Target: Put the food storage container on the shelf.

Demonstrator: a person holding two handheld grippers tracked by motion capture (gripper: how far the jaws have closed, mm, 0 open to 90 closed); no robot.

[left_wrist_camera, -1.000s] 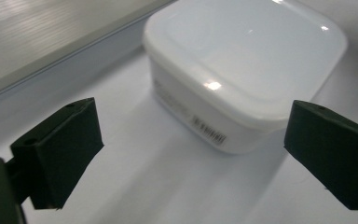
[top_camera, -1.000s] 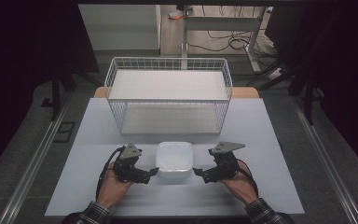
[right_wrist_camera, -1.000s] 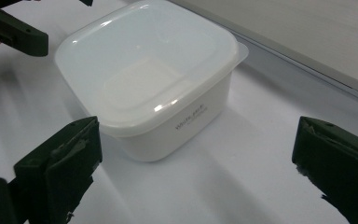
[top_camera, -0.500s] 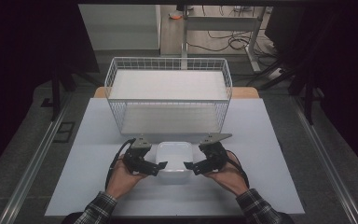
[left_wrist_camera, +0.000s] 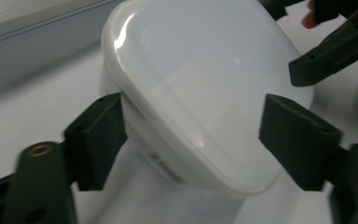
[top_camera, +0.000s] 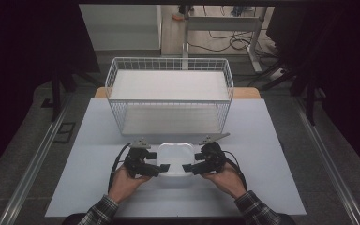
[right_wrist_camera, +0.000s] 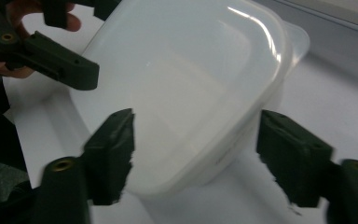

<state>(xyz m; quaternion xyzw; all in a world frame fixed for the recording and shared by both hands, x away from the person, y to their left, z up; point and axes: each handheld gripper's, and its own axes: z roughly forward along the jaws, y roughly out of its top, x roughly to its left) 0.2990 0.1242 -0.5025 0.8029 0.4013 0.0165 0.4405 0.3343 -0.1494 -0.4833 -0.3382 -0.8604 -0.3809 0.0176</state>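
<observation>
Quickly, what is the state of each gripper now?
Left gripper: open, jaws either side of the white lidded container.
Right gripper: open, straddling the same container.

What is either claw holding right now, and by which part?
Nothing is gripped yet. Both the left claw and the right claw are open, their jaws straddling opposite ends of the lidded white container without clamping it.

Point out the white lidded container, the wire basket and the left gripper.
white lidded container [top_camera: 175, 154]: high view, middle of its lid.
wire basket [top_camera: 168, 101]: high view, near top rim.
left gripper [top_camera: 163, 168]: high view, between its jaw tips.
</observation>
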